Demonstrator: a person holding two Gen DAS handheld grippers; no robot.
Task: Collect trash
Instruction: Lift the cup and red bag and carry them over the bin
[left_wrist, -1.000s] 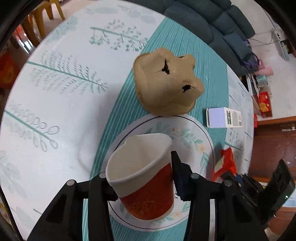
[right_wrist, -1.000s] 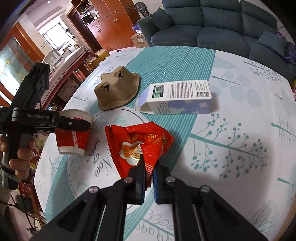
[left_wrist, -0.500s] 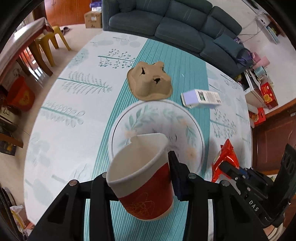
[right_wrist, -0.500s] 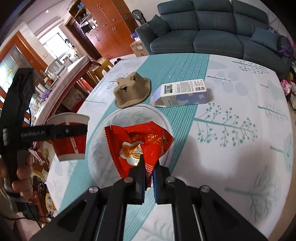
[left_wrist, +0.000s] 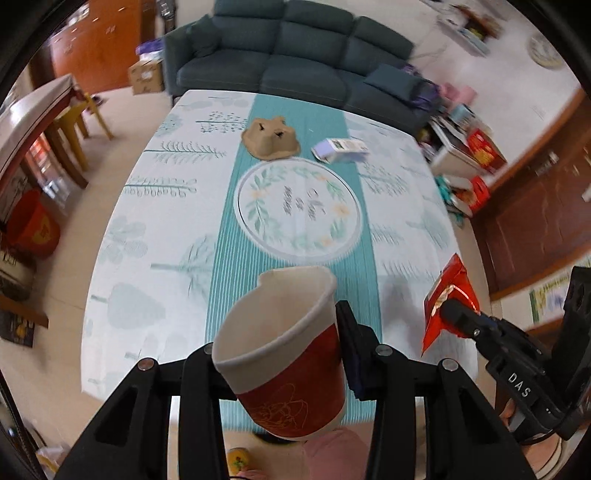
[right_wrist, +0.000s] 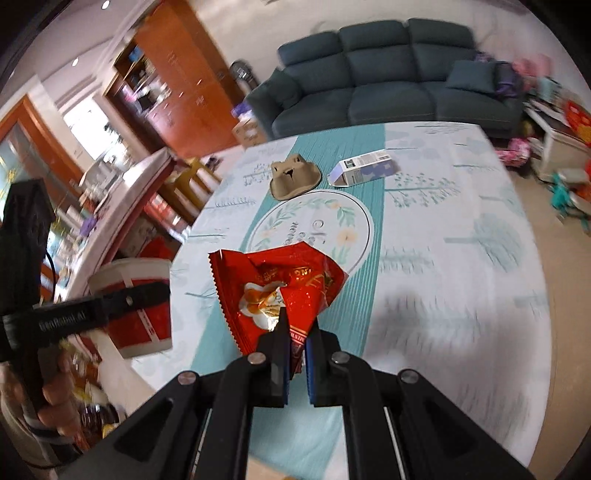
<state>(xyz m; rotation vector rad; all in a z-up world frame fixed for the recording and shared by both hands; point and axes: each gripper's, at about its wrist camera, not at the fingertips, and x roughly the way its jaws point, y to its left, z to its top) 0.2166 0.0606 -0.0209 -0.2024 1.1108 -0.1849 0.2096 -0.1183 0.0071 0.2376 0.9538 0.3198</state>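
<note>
Above table (left_wrist: 155, 206): cup (left_wrist: 288, 362), wrapper (right_wrist: 280, 284) gripped.

A dark teal three-seat sofa (left_wrist: 291, 44) stands beyond the table's far edge on a pale tiled floor (left_wrist: 110, 110); reddish wooden cabinets (right_wrist: 177, 85) line the left wall.

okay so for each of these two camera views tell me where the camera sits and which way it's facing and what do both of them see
Left wrist: sits on the left gripper, looking down along its fingers over the table toward the sofa; it shows the red paper cup gripped, plus the right gripper.
Right wrist: sits on the right gripper, facing the same way; it shows the red wrapper pinched, plus the left gripper and a hand.
Shared: cup, wrapper, brown pulp tray, small carton, round mat, sofa.
</note>
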